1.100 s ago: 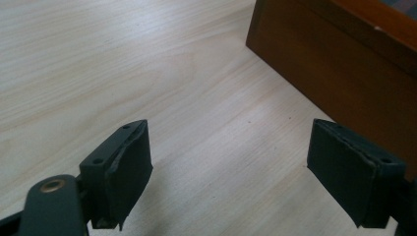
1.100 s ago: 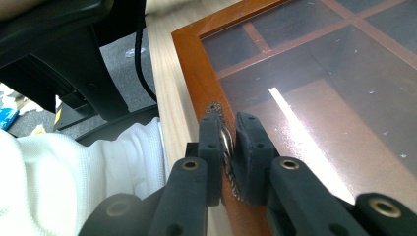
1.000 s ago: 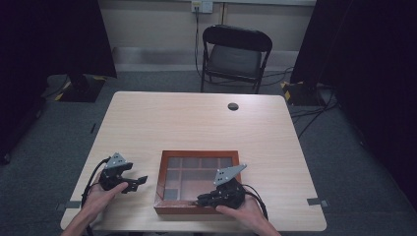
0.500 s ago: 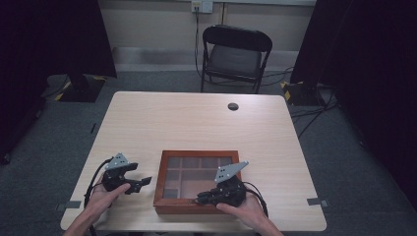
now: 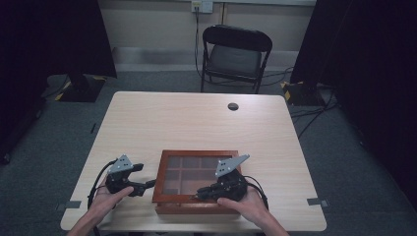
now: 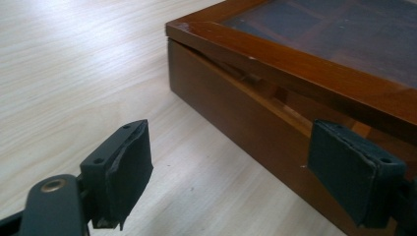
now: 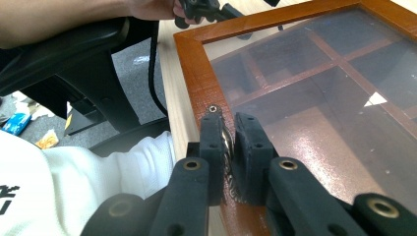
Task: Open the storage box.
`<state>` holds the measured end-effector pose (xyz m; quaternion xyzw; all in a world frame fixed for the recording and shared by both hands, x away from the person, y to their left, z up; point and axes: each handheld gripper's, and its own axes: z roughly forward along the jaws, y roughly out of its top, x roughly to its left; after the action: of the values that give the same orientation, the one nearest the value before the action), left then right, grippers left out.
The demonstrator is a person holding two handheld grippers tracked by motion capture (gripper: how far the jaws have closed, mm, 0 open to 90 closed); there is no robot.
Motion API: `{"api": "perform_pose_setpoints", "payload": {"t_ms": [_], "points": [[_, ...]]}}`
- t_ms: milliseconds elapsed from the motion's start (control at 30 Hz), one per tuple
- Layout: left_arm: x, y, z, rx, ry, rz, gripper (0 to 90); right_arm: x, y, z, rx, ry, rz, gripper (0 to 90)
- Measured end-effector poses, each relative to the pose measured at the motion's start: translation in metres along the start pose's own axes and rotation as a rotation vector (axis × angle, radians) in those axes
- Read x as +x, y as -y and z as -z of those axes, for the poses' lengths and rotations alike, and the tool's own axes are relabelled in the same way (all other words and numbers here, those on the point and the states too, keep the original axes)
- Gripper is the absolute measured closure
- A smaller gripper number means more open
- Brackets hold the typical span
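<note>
Right gripper view shows our right hand-held gripper (image 7: 227, 123) clenched on the glass-lidded wooden box's (image 7: 314, 88) small metal lid pull (image 7: 226, 142), apparently to lift the lid. Our left hand-held gripper (image 6: 231, 169) waits released beside the box wall (image 6: 231, 113) on the surface (image 6: 74, 73), likely ready to steady it.

Overhead light brightens the tabletop (image 5: 206, 128) — surroundings fall dark; glare sheens the glass lid (image 7: 314, 108), and near tool pads blur slightly.

You have one wooden box (image 5: 196, 189) with a glass lid on one table (image 5: 196, 123), and two grippers, the left gripper (image 5: 140, 187) and the right gripper (image 5: 200, 192). Behind the table stands one folding chair (image 5: 236, 56).
</note>
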<state>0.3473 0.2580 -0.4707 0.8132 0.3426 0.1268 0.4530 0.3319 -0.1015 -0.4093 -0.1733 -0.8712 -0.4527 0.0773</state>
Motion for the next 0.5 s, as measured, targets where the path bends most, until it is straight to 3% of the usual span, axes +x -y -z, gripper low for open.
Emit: {"api": "perform_pose_setpoints", "payload": {"t_ms": [367, 500], "points": [[-0.008, -0.002, -0.002, -0.03, 0.057, -0.011, 16.9, -0.001, -0.008, 0.005, 0.009, -0.004, -0.016, 83.1], [-0.014, -0.003, -0.004, -0.028, 0.084, -0.04, 17.0, -0.001, -0.011, 0.006, 0.012, -0.009, -0.017, 83.1]]}}
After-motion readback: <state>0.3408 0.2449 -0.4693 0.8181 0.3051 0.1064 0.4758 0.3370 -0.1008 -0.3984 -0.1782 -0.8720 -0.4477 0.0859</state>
